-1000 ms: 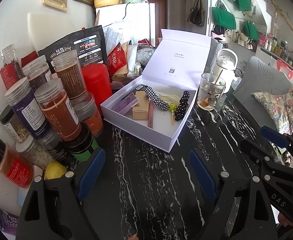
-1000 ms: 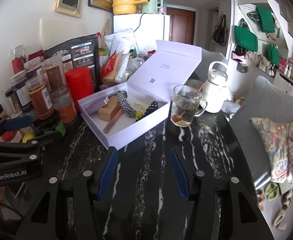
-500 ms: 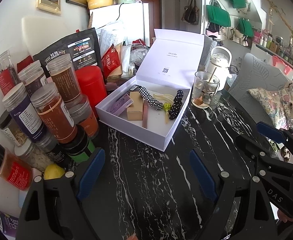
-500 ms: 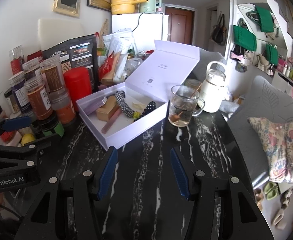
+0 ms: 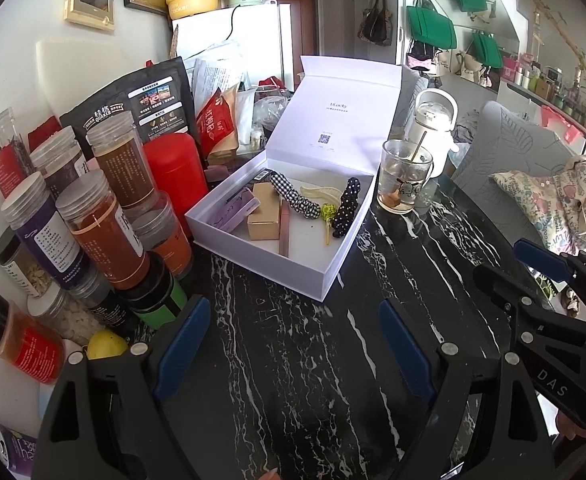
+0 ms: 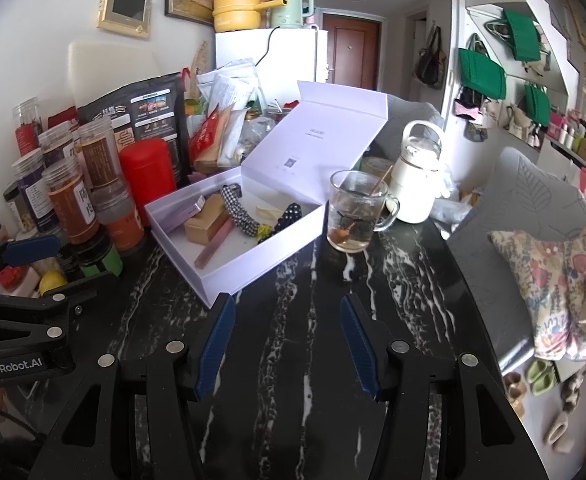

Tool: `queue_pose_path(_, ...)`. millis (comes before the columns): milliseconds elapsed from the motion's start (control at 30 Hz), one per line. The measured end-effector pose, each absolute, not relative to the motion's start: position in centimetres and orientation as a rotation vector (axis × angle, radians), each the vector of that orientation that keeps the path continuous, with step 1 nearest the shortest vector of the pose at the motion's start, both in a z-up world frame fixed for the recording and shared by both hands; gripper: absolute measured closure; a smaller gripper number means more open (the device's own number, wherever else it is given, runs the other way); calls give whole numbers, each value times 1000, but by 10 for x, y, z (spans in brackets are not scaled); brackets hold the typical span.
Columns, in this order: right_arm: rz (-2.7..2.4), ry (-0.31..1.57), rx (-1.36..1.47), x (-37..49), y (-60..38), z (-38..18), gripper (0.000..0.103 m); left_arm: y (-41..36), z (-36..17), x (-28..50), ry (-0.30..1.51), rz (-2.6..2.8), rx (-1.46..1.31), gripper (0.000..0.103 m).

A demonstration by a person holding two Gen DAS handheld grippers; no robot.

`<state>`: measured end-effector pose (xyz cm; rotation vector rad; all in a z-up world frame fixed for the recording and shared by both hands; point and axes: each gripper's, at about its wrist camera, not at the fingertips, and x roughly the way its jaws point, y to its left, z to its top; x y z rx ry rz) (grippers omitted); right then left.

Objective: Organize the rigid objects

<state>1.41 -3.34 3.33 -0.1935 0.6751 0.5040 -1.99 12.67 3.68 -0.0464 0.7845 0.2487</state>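
Note:
An open white box (image 5: 335, 268) (image 6: 229, 280) with its lid up sits on the black marble table (image 5: 293, 360). Inside lie a tan carton (image 5: 265, 216) (image 6: 205, 220), a purple box (image 5: 233, 210), a pink stick (image 5: 284, 230), a checked scrunchie (image 5: 293, 196) (image 6: 237, 212), a dotted black scrunchie (image 5: 345, 208) and a cream clip (image 5: 321, 193). My left gripper (image 5: 293, 344) is open and empty, short of the box. My right gripper (image 6: 287, 340) is open and empty, near the box's front corner.
Several spice jars (image 5: 105, 232) and a red canister (image 5: 175, 172) crowd the left. A glass mug (image 5: 403, 184) (image 6: 353, 216) and white kettle (image 5: 429, 128) stand right of the box. A grey chair (image 6: 533, 208) with a floral cushion stands right.
Both grippers have drawn back slightly from the box, so it looks a little smaller and farther. Nothing was taken hold of; the jaws stayed open.

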Motion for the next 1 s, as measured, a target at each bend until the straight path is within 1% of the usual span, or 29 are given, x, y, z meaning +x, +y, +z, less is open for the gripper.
queue_pose_path(533, 501, 680, -201, 15, -32, 32, 48, 135, 37, -21, 789, 267, -61, 16)
queue_pose_path(600, 502, 680, -202, 15, -31, 31, 46, 136, 37, -21, 790, 269, -62, 16)
queue_pose_path(933, 502, 681, -204, 15, -30, 31, 46, 138, 36, -23, 793, 275, -68, 16)
queue_pose_path(1000, 502, 682, -206, 15, -30, 29, 43, 139, 36, -24, 792, 279, -65, 16)
